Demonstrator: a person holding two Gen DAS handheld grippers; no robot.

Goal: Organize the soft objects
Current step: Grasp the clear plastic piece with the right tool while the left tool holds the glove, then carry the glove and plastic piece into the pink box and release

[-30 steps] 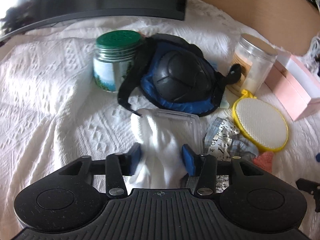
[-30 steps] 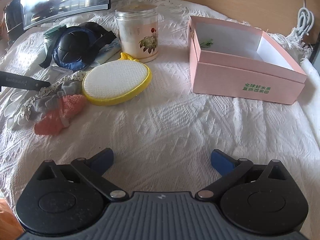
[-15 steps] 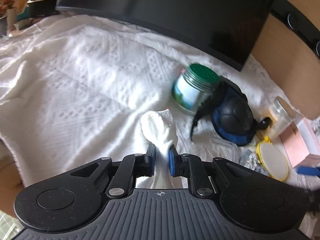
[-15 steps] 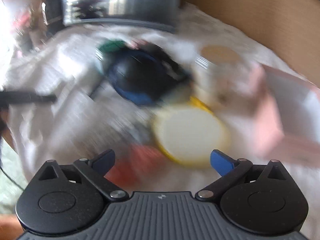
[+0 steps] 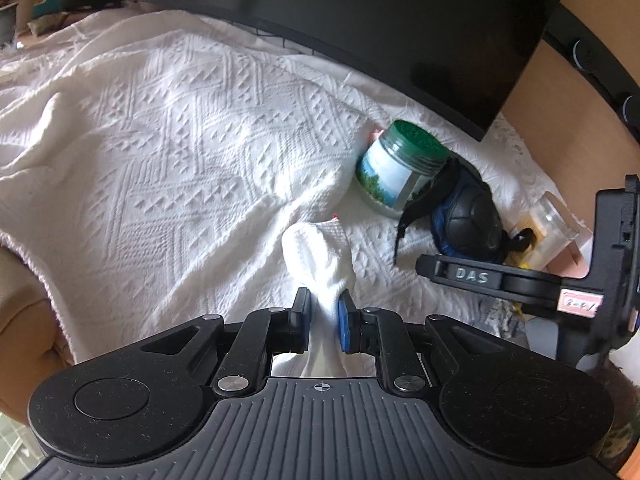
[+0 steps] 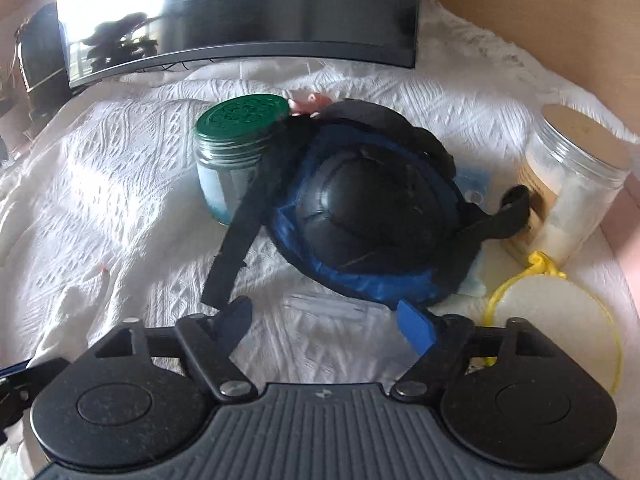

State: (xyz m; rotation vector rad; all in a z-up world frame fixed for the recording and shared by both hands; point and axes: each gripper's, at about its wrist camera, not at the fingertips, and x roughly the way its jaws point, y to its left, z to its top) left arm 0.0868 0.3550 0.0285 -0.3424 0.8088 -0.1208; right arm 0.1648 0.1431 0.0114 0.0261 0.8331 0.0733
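My left gripper point(image 5: 322, 312) is shut on a white sock point(image 5: 320, 254) and holds it above the white textured cloth point(image 5: 180, 140). My right gripper point(image 6: 326, 316) is open and empty, low over the cloth just in front of a black and blue knee pad point(image 6: 372, 208); the knee pad also shows in the left wrist view point(image 5: 468, 220). The right gripper's body point(image 5: 560, 280) shows at the right of the left wrist view. A flat clear plastic packet point(image 6: 328, 306) lies between the right gripper's fingers.
A green-lidded jar point(image 6: 236, 148) stands left of the knee pad. A clear jar with a tan lid point(image 6: 572, 184) stands at the right. A yellow-rimmed round pad point(image 6: 556, 320) lies beside it. A dark curved monitor point(image 6: 240, 12) stands at the back.
My left gripper closed on the white sock and lifted it up and away to the left. My right gripper swung left from the pink box toward the knee pad.
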